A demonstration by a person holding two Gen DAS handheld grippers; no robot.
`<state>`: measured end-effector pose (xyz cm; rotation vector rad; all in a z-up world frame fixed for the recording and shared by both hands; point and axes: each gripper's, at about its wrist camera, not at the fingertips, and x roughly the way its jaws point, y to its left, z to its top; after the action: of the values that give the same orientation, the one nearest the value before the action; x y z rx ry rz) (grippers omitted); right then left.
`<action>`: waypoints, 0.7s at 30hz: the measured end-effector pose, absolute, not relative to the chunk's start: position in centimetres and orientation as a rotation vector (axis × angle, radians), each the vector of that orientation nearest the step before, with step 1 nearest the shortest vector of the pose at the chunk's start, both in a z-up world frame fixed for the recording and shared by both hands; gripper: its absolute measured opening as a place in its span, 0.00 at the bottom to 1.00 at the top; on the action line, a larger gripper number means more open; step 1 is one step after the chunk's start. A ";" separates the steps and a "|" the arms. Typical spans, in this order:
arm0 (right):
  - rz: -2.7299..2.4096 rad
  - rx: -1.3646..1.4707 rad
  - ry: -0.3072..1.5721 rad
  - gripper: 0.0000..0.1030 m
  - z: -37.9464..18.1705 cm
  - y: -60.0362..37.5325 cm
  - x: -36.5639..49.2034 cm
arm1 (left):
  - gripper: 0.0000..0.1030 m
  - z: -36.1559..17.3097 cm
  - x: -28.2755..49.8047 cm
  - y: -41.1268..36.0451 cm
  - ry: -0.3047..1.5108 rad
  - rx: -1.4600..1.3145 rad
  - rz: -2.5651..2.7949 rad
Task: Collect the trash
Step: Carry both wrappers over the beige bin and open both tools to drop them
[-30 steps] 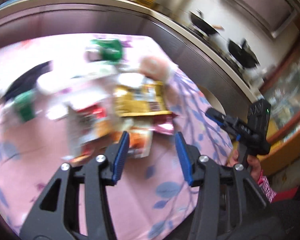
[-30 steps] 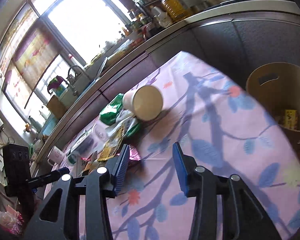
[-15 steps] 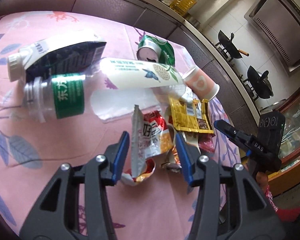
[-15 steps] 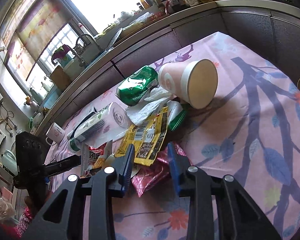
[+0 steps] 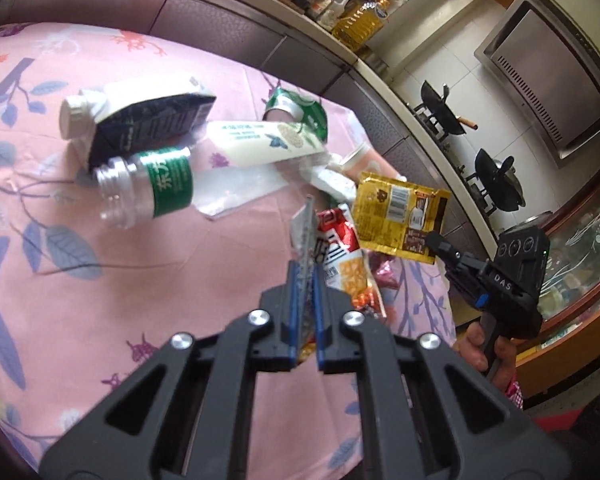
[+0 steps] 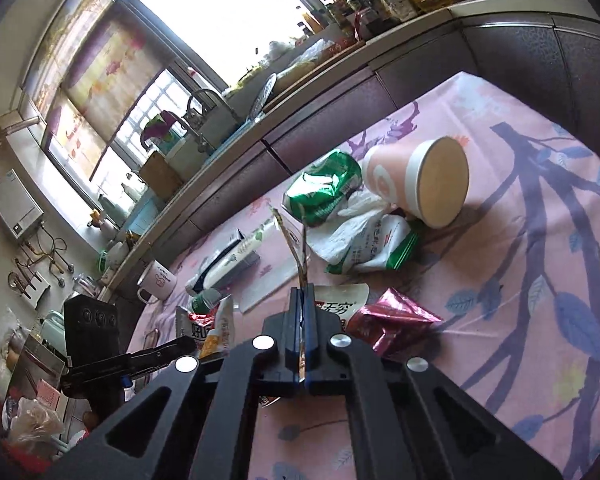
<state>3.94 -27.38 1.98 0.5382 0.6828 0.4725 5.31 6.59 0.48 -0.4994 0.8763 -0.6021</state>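
Note:
Trash lies in a pile on the pink flowered tablecloth (image 5: 100, 312). My left gripper (image 5: 306, 280) is shut on a red, white and orange snack wrapper (image 5: 338, 248), whose silver edge sticks up between the pads. My right gripper (image 6: 302, 294) is shut on a gold wrapper (image 6: 296, 248), seen edge-on and lifted off the cloth. In the left wrist view that gold wrapper (image 5: 400, 216) hangs flat from the right gripper (image 5: 434, 240). The left gripper (image 6: 180, 346) with its snack wrapper (image 6: 214, 330) shows at the lower left of the right wrist view.
Still on the cloth are a clear bottle with a green label (image 5: 148, 188), a dark carton (image 5: 148, 124), a white tube (image 5: 268, 142), a crushed green can (image 6: 324, 188), a paper cup (image 6: 424, 180), a white-green bag (image 6: 372, 244) and a magenta foil wrapper (image 6: 396, 320). Dark counter cabinets (image 5: 220, 28) border the table.
Both grippers went from open to shut. The left closed on the red snack wrapper. The right closed on the gold wrapper and raised it off the pile.

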 end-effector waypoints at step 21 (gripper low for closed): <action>-0.051 0.727 0.401 0.00 0.3 -50.9 -3.5 | 0.06 4.9 13.6 -26.1 0.976 -0.131 -1.022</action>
<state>-3.46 -50.91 0.29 0.7271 0.4010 -0.0505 13.60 -26.05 4.95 -0.1306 0.9764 -1.0223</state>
